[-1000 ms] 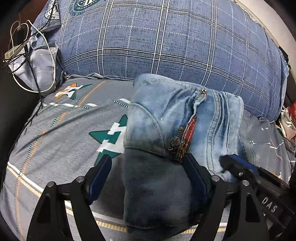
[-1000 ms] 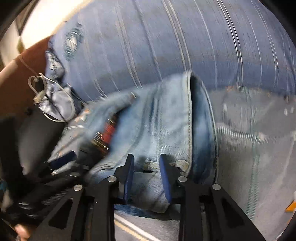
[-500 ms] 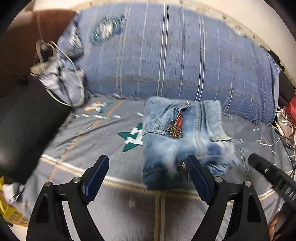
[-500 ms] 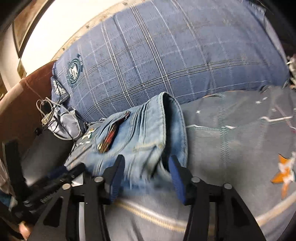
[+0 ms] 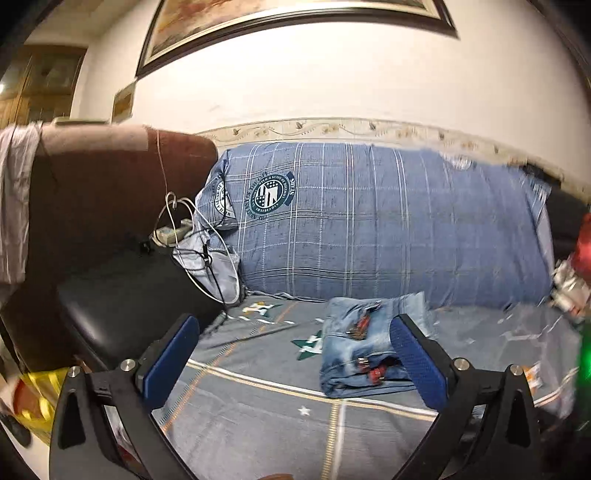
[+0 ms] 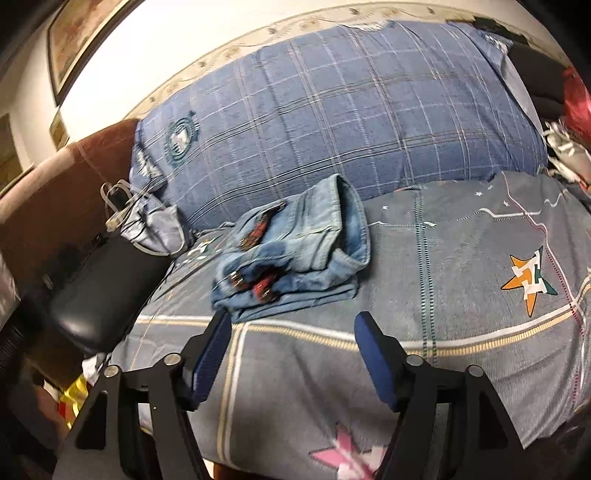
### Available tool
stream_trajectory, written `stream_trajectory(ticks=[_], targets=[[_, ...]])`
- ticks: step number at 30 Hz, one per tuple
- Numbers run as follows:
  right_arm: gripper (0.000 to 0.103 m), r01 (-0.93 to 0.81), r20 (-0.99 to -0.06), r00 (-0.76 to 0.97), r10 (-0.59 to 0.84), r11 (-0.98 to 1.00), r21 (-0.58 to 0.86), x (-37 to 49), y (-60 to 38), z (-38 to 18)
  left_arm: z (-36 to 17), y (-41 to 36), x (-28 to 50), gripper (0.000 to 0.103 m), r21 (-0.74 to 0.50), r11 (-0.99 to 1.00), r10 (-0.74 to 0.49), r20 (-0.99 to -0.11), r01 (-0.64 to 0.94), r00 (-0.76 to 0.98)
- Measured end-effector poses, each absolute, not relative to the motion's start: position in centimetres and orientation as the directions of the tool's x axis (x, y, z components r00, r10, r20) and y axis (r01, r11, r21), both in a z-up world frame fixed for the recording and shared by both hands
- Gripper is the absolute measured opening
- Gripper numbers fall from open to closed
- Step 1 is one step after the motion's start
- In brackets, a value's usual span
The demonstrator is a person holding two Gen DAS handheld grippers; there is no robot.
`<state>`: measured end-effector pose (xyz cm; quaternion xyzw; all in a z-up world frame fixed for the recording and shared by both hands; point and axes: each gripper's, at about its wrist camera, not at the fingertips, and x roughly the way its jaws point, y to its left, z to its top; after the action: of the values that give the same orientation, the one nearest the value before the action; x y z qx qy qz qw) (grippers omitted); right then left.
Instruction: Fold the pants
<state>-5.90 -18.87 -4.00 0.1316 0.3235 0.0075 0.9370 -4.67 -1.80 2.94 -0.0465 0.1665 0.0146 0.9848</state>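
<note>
The light blue denim pants (image 5: 364,349) lie folded into a small bundle on the grey star-print cover (image 5: 258,398), in front of the blue plaid cushion (image 5: 388,229). They also show in the right wrist view (image 6: 295,254), with red and metal trim on top. My left gripper (image 5: 295,354) is open and empty, held back from and above the bundle. My right gripper (image 6: 293,345) is open and empty, just short of the bundle's near edge.
A brown armrest (image 5: 103,192) and black seat (image 5: 122,306) stand at the left, with white cables and a grey pouch (image 5: 207,258) beside the cushion. Red and silver items (image 6: 572,122) lie at the far right. A framed picture (image 5: 295,22) hangs above.
Both grippers have let go of the pants and pulled back and up, away from the bundle. The right gripper's jaws have opened wide. The folded pants stay on the cover.
</note>
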Motion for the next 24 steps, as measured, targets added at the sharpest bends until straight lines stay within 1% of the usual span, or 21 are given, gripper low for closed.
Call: stream_trajectory(ticks=[2,6,9,15,24], targets=[[0.077,0.053,-0.605,0.789,0.106,0.970,0.239,-6.6,-17.9,-4.0,3.4,-0.9,-5.2,0.103,-0.143,0.989,-0.022,-0.340,-0.028,0.940],[0.078,0.030,-0.607,0.787,0.111,0.975,0.218,-7.7,-16.6,-4.0,3.5,-0.6,-5.9,0.103,-0.155,0.988,-0.052,-0.365,-0.006,0.930],[0.080,0.027,-0.606,0.788,0.107,0.978,0.207,-8.1,-16.1,-3.9,3.2,-0.9,-6.2,0.103,-0.149,0.989,-0.075,-0.394,0.017,0.916],[0.082,0.042,-0.618,0.781,0.092,0.979,0.198,-8.3,-15.8,-4.0,2.3,-1.4,-6.2,0.103,-0.106,0.994,-0.059,-0.436,0.014,0.898],[0.083,0.056,-0.645,0.760,0.073,0.982,0.178,-7.9,-15.4,-4.8,0.5,-2.2,-5.1,0.103,-0.105,0.992,-0.117,-0.522,0.073,0.845]])
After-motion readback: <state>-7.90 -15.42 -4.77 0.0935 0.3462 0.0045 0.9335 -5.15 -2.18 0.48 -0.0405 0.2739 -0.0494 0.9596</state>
